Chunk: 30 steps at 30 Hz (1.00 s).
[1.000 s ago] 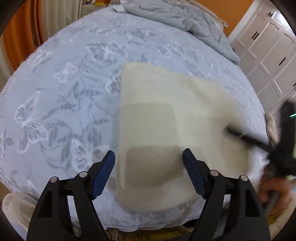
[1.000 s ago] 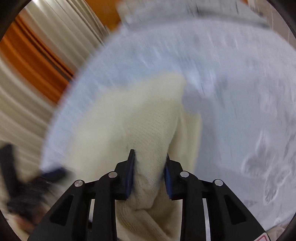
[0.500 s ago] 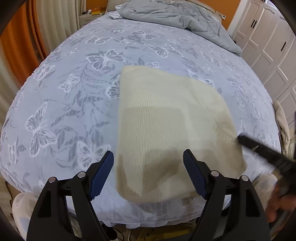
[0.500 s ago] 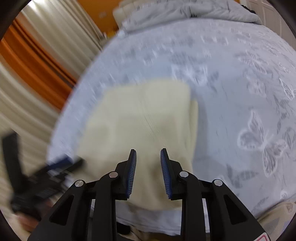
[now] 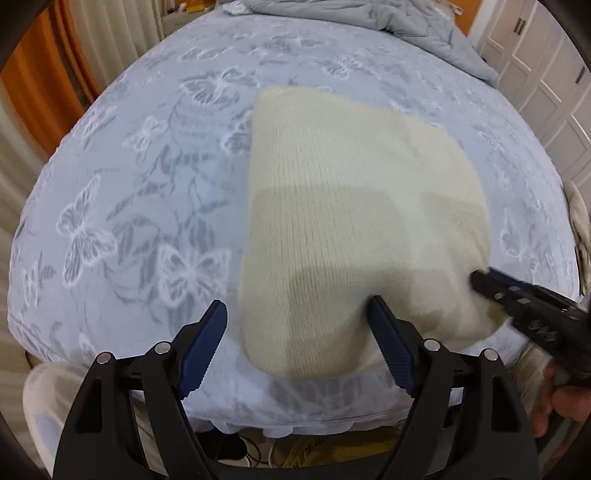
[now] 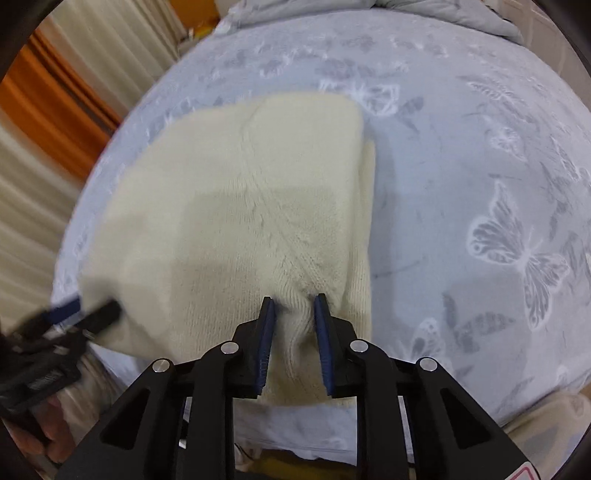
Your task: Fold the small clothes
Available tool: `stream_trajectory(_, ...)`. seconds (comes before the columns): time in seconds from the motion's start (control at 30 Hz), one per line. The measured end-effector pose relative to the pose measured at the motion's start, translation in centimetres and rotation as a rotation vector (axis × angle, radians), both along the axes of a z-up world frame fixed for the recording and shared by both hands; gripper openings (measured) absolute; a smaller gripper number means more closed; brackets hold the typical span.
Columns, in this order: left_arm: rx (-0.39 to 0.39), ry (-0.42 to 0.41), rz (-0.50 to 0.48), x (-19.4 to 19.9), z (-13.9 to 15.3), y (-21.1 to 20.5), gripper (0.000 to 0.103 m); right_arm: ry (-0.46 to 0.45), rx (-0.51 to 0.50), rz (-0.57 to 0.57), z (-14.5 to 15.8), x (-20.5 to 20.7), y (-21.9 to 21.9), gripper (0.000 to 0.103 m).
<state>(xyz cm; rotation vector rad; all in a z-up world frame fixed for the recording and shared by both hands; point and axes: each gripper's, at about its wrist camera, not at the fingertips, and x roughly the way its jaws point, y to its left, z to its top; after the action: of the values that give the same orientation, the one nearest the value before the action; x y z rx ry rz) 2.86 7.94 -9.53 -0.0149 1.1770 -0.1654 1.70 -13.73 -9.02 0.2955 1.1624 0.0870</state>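
Sweater (image 5: 354, 229) lying folded near the front edge of the bed (image 5: 155, 192).
Right gripper (image 6: 293, 317) is closing its jaws on a bunched ridge of the cream knit at the near hem, while left gripper (image 5: 297, 332) is hovering spread wide over the sweater's near left corner, gripping nothing.

A wide bed (image 5: 155, 192) fills the room, spread with a pale blue cover patterned in white butterflies. A rumpled grey duvet (image 5: 402, 22) lies bunched at its far end. Cream curtains (image 5: 110, 40) hang to one side against an orange wall (image 5: 33, 85). White panelled wardrobe doors (image 5: 543, 66) with dark handles stand along the other side. The light is soft and even.
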Motion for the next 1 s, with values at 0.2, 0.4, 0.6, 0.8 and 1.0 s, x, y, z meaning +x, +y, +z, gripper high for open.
stream_trajectory(0.2,0.017,-0.12,-0.024,-2.6,3.9,-0.2,0.075,-0.202,-0.095,-0.01,6.5,-4.2,1.3,0.041)
stream_trajectory(0.4,0.043,-0.246,-0.016,-5.3,6.8,-2.0,0.083,-0.252,-0.116,-0.125,7.1,-7.9,1.3,0.061)
stream_trajectory(0.6,0.091,-0.326,-0.028,-7.9,7.5,-3.8,0.089,-0.275,-0.173,-0.141,6.7,-11.0,1.7,0.071)
stream_trajectory(0.8,0.107,-0.311,-0.004,-9.4,5.9,-3.7,0.09,-0.253,-0.183,-0.136,4.9,-12.6,2.2,0.072)
stream_trajectory(1.0,0.143,-0.313,0.02,-10.6,3.9,-3.5,0.089,-0.25,-0.214,-0.105,3.8,-13.4,3.3,0.072)
